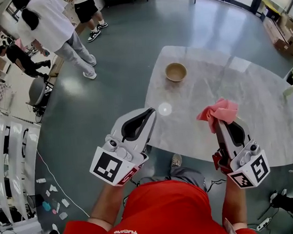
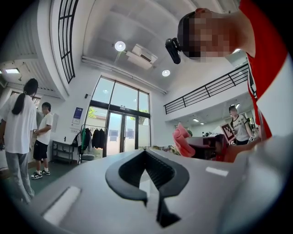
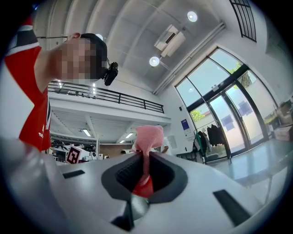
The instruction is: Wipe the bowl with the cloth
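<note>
A tan bowl (image 1: 176, 71) stands upright on the pale marble table (image 1: 264, 107), near its far left edge. My right gripper (image 1: 219, 122) is shut on a pink cloth (image 1: 218, 111), which bunches above its fingertips over the table's near side; in the right gripper view the cloth (image 3: 149, 139) rises out from between the closed jaws. My left gripper (image 1: 151, 110) is shut with nothing in it, at the table's near left edge, well short of the bowl. The left gripper view shows its jaws (image 2: 145, 152) closed and the cloth (image 2: 182, 141) off to the right.
Two people (image 1: 57, 30) stand on the grey floor at the far left, another crouches by the wall. White frames and a cable lie along the left. Boxes (image 1: 282, 34) sit at the far right. A person (image 2: 240, 128) stands beyond the right gripper.
</note>
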